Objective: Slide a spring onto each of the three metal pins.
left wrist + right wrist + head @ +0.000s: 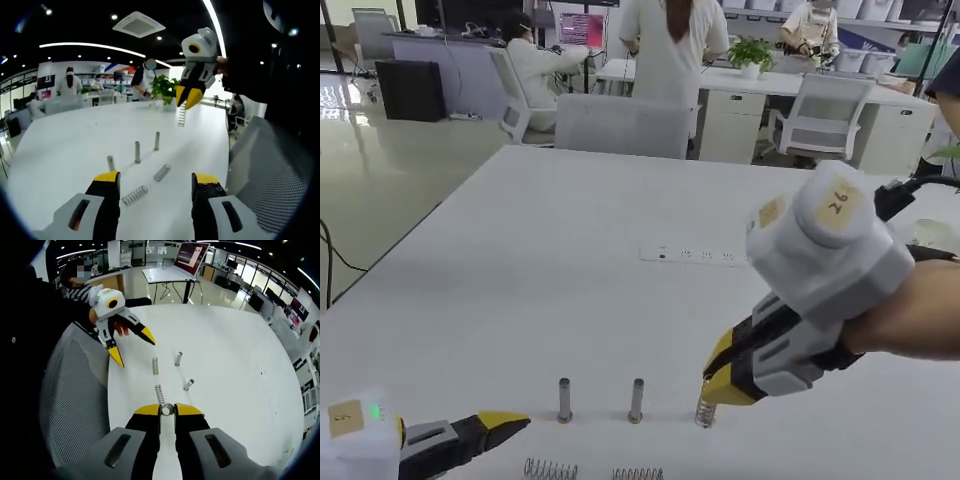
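Grips an upright spring (705, 411) in the narrow-set right gripper (710, 388), lower right of the head view, just right of two bare metal pins (564, 400). Holds the left gripper (155, 176) spread wide, lower left, near two loose springs (550, 468) lying flat on the white table (570, 260).

3 short grey metal pins (137, 152) stand upright in a row on the white bench (620, 300); 2 coil springs (550, 468) lie flat just beside them; a 3rd spring (704, 412) (vertical, pinched in the right gripper (712, 392)) hangs near the end pin
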The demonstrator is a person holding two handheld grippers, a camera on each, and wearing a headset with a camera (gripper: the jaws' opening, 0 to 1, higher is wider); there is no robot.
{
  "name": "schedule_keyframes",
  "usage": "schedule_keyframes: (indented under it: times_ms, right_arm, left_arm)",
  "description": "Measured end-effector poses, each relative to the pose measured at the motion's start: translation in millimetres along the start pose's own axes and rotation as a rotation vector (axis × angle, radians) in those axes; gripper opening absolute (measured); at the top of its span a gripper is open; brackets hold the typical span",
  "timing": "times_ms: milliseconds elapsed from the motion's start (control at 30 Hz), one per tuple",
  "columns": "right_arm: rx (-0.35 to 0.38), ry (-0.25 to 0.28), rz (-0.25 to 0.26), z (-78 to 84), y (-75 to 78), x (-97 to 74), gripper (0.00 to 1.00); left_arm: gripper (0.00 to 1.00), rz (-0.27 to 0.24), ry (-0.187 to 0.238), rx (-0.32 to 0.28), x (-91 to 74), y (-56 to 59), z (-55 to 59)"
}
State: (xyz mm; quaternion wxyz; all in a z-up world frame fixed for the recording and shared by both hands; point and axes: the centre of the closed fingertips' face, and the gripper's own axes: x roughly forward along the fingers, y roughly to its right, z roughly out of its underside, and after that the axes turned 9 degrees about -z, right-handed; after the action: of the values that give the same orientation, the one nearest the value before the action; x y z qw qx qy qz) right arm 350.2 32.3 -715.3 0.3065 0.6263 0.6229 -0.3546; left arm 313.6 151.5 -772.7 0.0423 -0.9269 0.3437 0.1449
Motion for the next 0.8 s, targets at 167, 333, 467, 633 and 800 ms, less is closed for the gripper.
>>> schedule_keyframes:
  times_ms: [167,333,467,633,800]
  right_arm:
    - [0.013,0.0,0.024,4.2,11.2,-7.3,0.07]
    - [0.029,-0.011,0.062,10.3,27.0,-11.6,0.07]
    - [0.036,-0.023,0.094,14.0,40.2,-11.2,0.07]
    - [0.045,-0.02,0.118,14.9,52.7,-7.6,0.07]
    - [0.057,-0.017,0.123,18.3,61.9,1.3,0.07]
  left_arm:
    - [0.53,-0.015,0.001,-0.012,-3.0,-4.0,2.1]
    - [0.53,-0.021,-0.006,-0.014,-4.2,-4.4,4.5]
    - [0.53,-0.023,-0.004,-0.016,-3.9,-4.1,4.0]
    - [0.54,-0.028,0.0,-0.016,-4.0,-4.7,2.2]
    - [0.54,-0.034,-0.001,-0.015,-4.8,-4.9,2.6]
